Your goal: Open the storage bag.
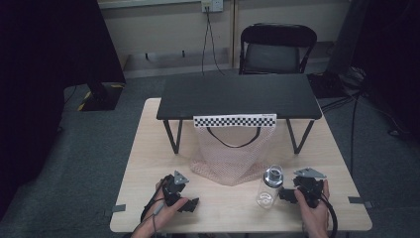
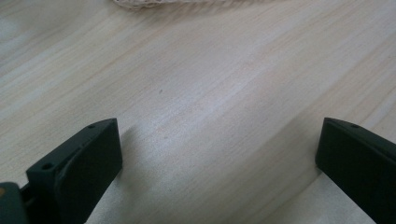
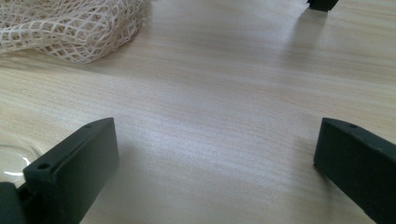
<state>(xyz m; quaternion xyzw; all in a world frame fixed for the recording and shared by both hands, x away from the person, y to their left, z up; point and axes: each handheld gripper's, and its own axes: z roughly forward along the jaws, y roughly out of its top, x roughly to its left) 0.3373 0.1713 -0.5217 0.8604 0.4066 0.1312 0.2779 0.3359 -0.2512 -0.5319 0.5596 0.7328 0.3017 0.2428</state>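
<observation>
High view: we rest both grippers, left (image 1: 190,204) and right (image 1: 283,194), jaws wide, empty; bottle (image 1: 269,187) beside right could topple if nudged.

We see a pale wooden counter (image 1: 148,163) standing on grey carpet floor (image 1: 89,144). A black folding chair (image 1: 277,47) sits behind it against a beige wall (image 1: 163,25), where cables (image 1: 208,44) hang from a socket (image 1: 212,5). Dark curtains (image 1: 44,59) close off the left side.
</observation>
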